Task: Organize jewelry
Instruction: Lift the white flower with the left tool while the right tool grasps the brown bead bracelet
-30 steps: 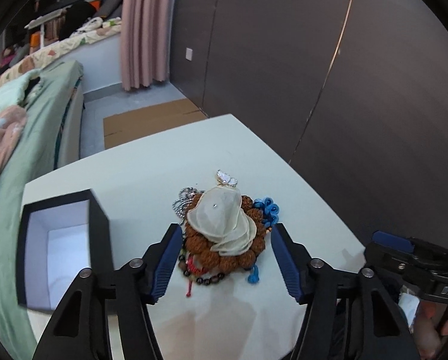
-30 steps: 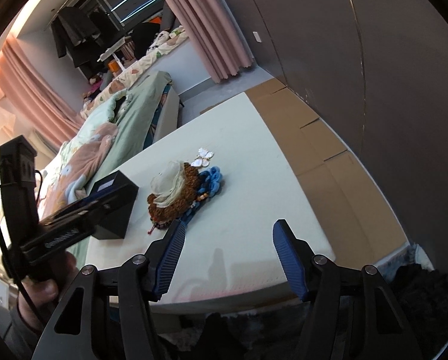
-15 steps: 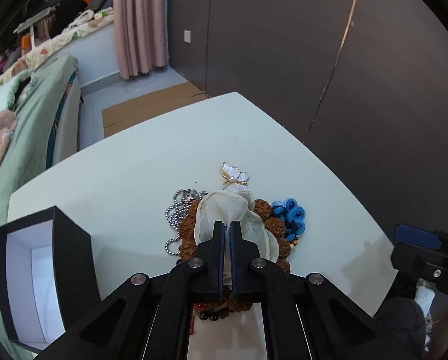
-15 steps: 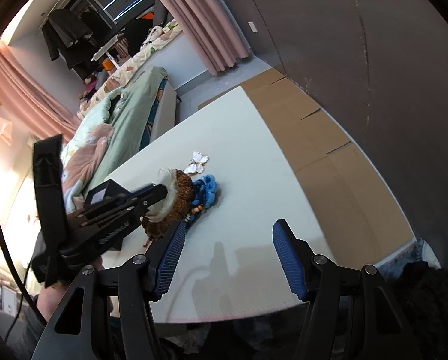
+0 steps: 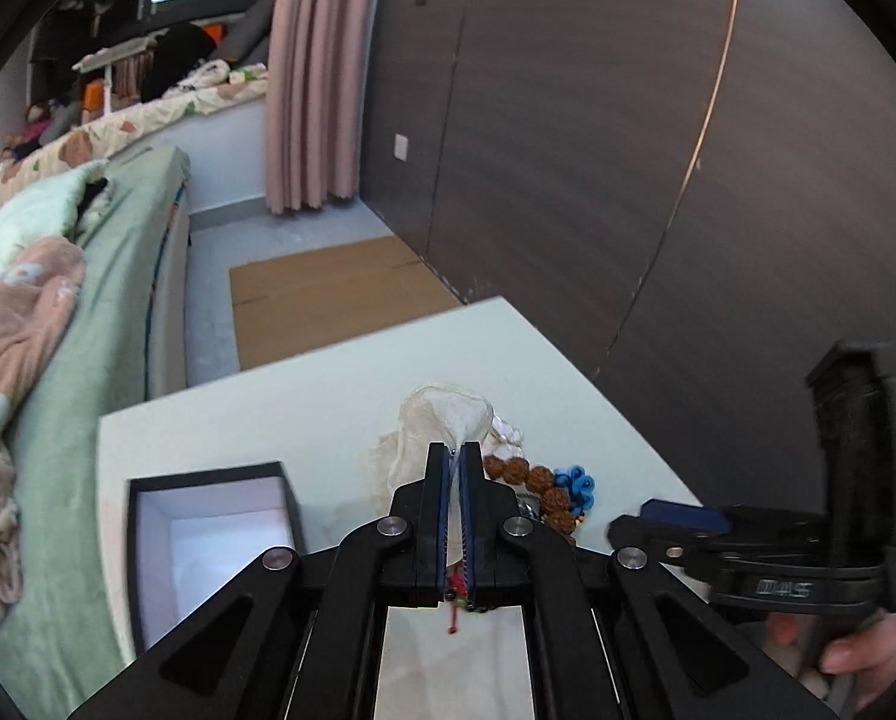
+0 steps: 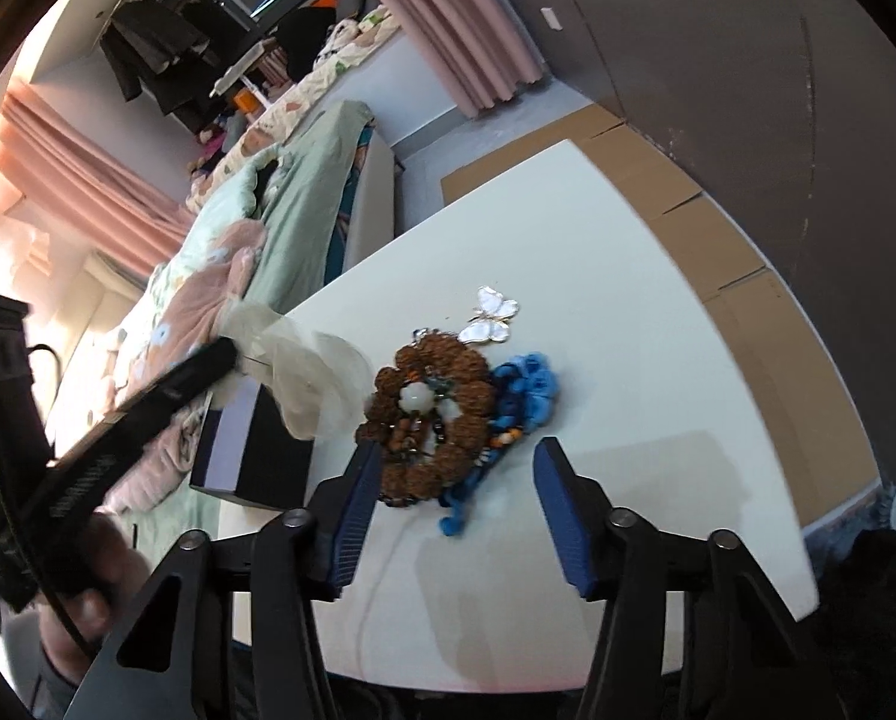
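Left wrist view gives us the left gripper (image 5: pixel 455 462) with its blue-padded jaws pressed together on a sheer cream pouch (image 5: pixel 442 414), whose gathered fabric fans out above the fingertips. In the right wrist view we see that same pouch (image 6: pixel 316 378) hanging clear of the white table (image 6: pixel 628 276), held out over the near edge of the open black box (image 6: pixel 250 450). The box, white inside, stands on the left part of the table in the left wrist view (image 5: pixel 208 516). Beside it lies the heap of jewelry: a ring of rough brown beads (image 6: pixel 430 414) with pale stones resting in its middle, a blue knotted cord piece (image 6: pixel 526 390) touching its right side, and a white butterfly ornament (image 6: pixel 491 318) just beyond the beads. Our right gripper (image 6: pixel 454 498) hovers just in front of the bead ring with its jaws apart and closing; the near edge of the heap lies between the blue pads, which press on nothing. A green-covered bed (image 5: pixel 88 312) runs along the far left of the table.
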Action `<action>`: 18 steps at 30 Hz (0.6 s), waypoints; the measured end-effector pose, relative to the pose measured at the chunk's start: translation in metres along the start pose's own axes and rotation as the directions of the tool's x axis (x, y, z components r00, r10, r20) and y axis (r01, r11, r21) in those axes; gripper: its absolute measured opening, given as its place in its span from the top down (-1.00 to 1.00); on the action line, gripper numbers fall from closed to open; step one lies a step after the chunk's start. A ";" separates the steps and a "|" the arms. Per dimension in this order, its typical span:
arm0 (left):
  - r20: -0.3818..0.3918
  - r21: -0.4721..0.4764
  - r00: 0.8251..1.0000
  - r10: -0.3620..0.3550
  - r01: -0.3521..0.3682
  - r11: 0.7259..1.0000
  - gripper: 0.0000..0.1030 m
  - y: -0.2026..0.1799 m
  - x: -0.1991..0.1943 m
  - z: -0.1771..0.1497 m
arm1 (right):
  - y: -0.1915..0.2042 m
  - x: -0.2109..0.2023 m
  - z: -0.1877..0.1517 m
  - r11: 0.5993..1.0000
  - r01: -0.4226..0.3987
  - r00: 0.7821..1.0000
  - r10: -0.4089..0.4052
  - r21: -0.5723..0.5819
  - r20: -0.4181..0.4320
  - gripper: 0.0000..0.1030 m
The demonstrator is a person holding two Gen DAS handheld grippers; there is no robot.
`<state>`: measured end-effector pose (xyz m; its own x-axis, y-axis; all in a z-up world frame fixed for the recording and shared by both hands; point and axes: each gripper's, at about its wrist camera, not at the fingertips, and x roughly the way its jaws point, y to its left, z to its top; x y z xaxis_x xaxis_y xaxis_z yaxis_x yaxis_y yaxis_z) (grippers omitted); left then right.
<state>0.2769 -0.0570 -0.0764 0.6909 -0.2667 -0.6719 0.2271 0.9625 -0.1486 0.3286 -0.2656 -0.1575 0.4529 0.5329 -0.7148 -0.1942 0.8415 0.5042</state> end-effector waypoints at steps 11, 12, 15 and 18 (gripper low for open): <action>0.031 -0.036 0.999 0.041 -0.040 0.999 0.94 0.026 -0.034 0.004 | 0.019 0.049 0.009 0.986 0.158 0.980 -0.164 -0.059 -0.115 0.29; 0.033 -0.037 0.998 0.045 -0.043 0.998 0.94 0.028 -0.038 0.004 | 0.020 0.053 0.009 0.982 0.176 0.975 -0.183 -0.064 -0.130 0.31; 0.042 -0.037 0.997 0.059 -0.058 0.998 0.94 0.033 -0.046 0.003 | 0.021 0.061 0.008 0.974 0.216 0.963 -0.224 -0.069 -0.147 0.46; 0.051 -0.040 0.997 0.066 -0.064 0.997 0.94 0.038 -0.052 0.001 | 0.021 0.055 0.008 0.973 0.222 0.965 -0.228 -0.060 -0.132 0.50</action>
<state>0.2505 -0.0063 -0.0462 0.7386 -0.2050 -0.6422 0.1548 0.9788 -0.1344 0.3567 -0.2190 -0.1823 0.3663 0.3337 -0.8686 -0.1402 0.9426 0.3030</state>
